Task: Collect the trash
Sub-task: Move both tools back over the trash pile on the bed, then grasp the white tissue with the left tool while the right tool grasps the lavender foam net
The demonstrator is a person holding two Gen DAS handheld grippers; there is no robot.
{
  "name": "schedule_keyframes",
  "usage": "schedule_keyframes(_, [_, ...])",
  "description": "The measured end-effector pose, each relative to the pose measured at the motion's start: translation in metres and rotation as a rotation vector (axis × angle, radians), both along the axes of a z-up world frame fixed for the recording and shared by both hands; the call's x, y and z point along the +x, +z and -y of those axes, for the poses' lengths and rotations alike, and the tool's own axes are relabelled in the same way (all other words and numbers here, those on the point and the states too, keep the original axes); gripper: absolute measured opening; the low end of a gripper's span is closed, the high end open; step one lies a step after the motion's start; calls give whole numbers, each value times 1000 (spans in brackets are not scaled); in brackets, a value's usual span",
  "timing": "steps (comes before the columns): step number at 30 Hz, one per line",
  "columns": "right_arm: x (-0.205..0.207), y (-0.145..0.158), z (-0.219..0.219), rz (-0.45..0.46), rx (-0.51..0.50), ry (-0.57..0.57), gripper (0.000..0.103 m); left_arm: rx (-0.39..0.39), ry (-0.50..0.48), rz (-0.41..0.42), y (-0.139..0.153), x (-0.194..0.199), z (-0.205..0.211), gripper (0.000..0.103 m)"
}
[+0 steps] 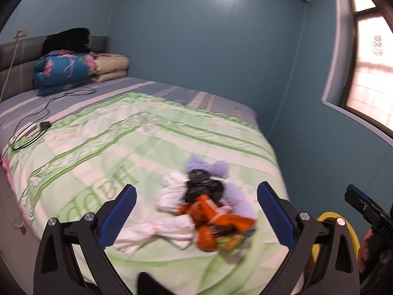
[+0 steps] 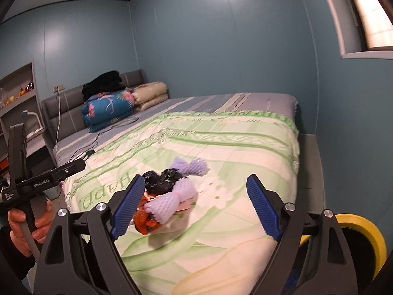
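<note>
Both grippers are hanging over the near end of the bed, and the trash pile is lying on the green-and-white quilt just ahead of them, smeared by motion blur. The left gripper is standing with its blue pads spread wide and nothing pinched between them; the pile is showing in the gap but lying on the quilt beyond the tips. The right gripper is likewise gaping wide and empty, with the pile sitting towards its left pad. In the heap an orange wrapper is showing print too blurred to read, crumpled white tissue is spilling to the left, a black bag is bunched up in the middle, and lilac foam netting is lying across it. A yellow-rimmed bin is peeking in at the lower right, mostly hidden behind the gripper frame, so its inside cannot be made out. A hand is gripping the left tool's handle, cut off by the frame edge. At the headboard, folded quilts are sitting stacked.
</note>
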State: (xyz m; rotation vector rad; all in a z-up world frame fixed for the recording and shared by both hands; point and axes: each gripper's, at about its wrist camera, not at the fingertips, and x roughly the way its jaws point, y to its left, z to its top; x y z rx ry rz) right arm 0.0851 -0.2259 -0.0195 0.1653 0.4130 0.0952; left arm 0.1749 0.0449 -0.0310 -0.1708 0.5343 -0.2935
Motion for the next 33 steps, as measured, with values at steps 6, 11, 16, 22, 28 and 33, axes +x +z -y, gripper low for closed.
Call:
schedule_keyframes(6, [39,-20,-21,-75,37,28,81,10,76,-28,-22,7,-38,95])
schedule_keyframes(11, [66,-34,-33,-122,59,21,81,26,62,-56,-42,12,-59,95])
schedule_keyframes(16, [89,-49,-46,-170,61,15,81,33,29,-111,-65,23,-71,95])
schedule_keyframes(22, [109,-68,-61,-236,66,29,78,56,-50,-158,-92,32,-69,95])
schedule_keyframes(28, [122,-81,-66,-281,65,23,75,58,-98,-167,-106,49,-67,95])
schedule_keyframes(33, [130,-87,-65,-302,64,16,74,74,-146,-157,-111,61,-55,95])
